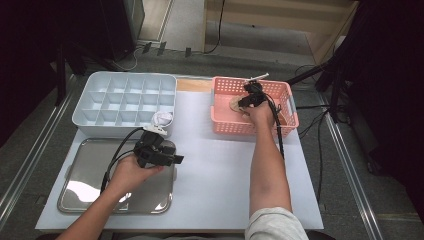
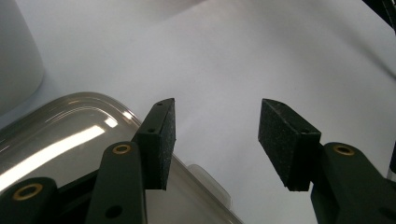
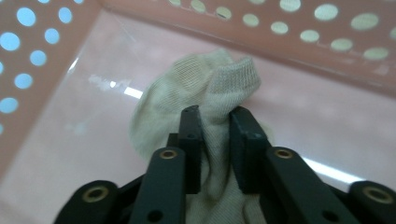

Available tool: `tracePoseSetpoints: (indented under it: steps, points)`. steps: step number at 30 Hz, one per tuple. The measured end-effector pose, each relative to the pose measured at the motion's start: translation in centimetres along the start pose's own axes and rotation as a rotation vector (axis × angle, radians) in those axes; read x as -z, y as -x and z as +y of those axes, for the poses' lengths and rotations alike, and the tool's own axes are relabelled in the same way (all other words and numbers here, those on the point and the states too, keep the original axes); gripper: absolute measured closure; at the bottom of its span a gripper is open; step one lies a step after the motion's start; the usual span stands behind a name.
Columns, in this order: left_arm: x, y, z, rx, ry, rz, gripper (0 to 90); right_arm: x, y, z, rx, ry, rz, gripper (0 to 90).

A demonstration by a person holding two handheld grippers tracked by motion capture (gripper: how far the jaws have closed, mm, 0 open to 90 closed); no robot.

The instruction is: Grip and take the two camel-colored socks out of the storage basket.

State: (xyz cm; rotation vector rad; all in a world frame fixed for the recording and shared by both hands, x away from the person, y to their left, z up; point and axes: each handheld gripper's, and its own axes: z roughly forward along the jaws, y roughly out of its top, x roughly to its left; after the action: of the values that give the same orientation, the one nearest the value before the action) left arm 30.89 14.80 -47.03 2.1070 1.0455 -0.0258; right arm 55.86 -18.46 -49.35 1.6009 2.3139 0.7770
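Observation:
A beige sock (image 3: 187, 93) lies on the floor of the pink perforated basket (image 3: 56, 116). My right gripper (image 3: 215, 135) is shut on the sock, with a fold of its fabric pinched between the two pads. From above, the right gripper (image 1: 248, 100) reaches down inside the pink basket (image 1: 220, 122), over the beige sock (image 1: 234, 105). My left gripper (image 2: 215, 135) stands open with nothing between its pads, above the corner of a shiny metal tray (image 2: 56, 135). In the high view the left gripper (image 1: 167, 155) hovers at the tray's (image 1: 80, 170) far right corner.
A white divided organizer box (image 1: 125, 100) stands at the back left, with a white rolled sock (image 1: 162, 119) in its near right compartment. A white mat (image 1: 215, 170) covers the table. Cables trail on the floor at the right.

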Motion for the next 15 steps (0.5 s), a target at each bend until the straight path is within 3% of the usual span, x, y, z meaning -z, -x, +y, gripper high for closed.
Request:
tracePoseSetpoints:
  steps: [3, 5, 11, 15]
  points:
    - [0.0, 0.0, 0.0, 0.001, -0.002, -0.001, 47.7, 0.2, 0.1, 0.2, -0.028, -0.01, 0.023, 81.2]
    - [0.0, -0.1, 0.0, 0.006, -0.001, -0.003, 48.0, 0.6, 0.0, 0.3, -0.038, 0.014, 0.043, 81.3]
    - [-0.2, -0.2, 0.1, 0.008, -0.004, -0.003, 48.1, 1.9, -0.3, 0.4, -0.007, 0.071, 0.069, 81.3]
    - [-0.3, -0.2, 0.2, 0.007, -0.005, -0.003, 48.0, 3.0, -0.4, 0.5, -0.017, 0.127, 0.095, 81.4]
